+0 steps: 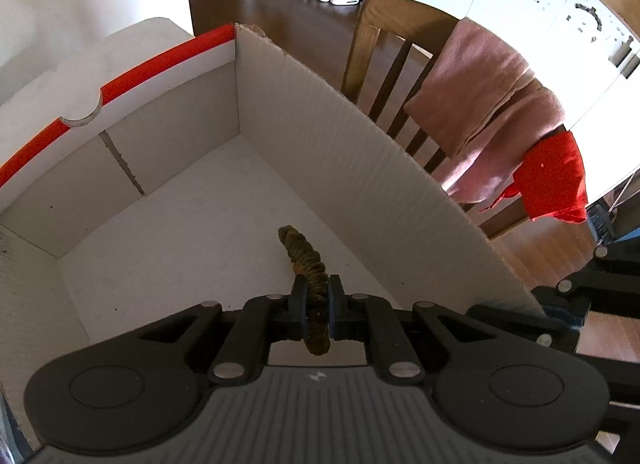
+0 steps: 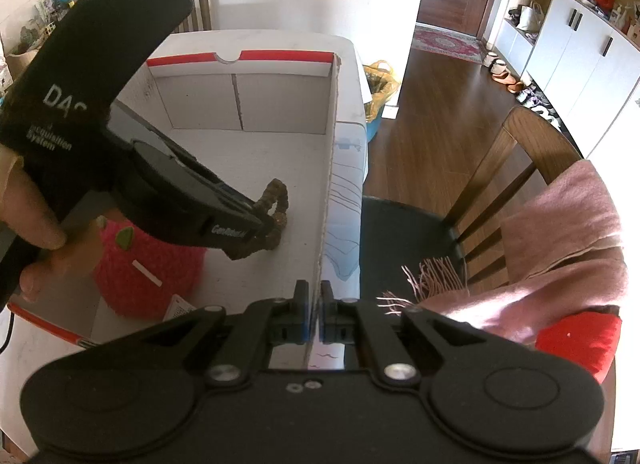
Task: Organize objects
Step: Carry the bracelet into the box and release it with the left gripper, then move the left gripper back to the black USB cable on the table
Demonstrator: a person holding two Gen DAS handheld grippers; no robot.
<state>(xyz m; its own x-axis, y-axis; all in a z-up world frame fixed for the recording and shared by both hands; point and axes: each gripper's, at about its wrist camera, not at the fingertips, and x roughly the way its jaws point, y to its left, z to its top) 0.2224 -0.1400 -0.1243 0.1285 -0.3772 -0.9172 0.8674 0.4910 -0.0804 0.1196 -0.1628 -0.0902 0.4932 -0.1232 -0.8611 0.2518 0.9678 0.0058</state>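
Note:
A brown beaded loop [image 1: 303, 251] hangs low inside a white cardboard box [image 1: 320, 112] with a red rim. My left gripper [image 1: 317, 296] is shut on the loop, whose free end curves out ahead of the fingers just above the box floor. From the right wrist view, the left gripper [image 2: 260, 224] reaches down into the box with the loop [image 2: 280, 200] at its tip, and a hand [image 2: 28, 216] holds it. My right gripper [image 2: 315, 292] is shut on the near end of the box's right wall [image 2: 330, 168]. A red knitted strawberry-like toy [image 2: 148, 264] lies in the box's near left corner.
The box stands on a white table [image 2: 352, 76]. To the right is a wooden chair [image 2: 520, 152] with a pink scarf [image 2: 560, 248] and a red cloth [image 2: 580, 340] draped on it. Beyond lie a dark wood floor, a yellow bag [image 2: 380, 84] and shoes by white cabinets.

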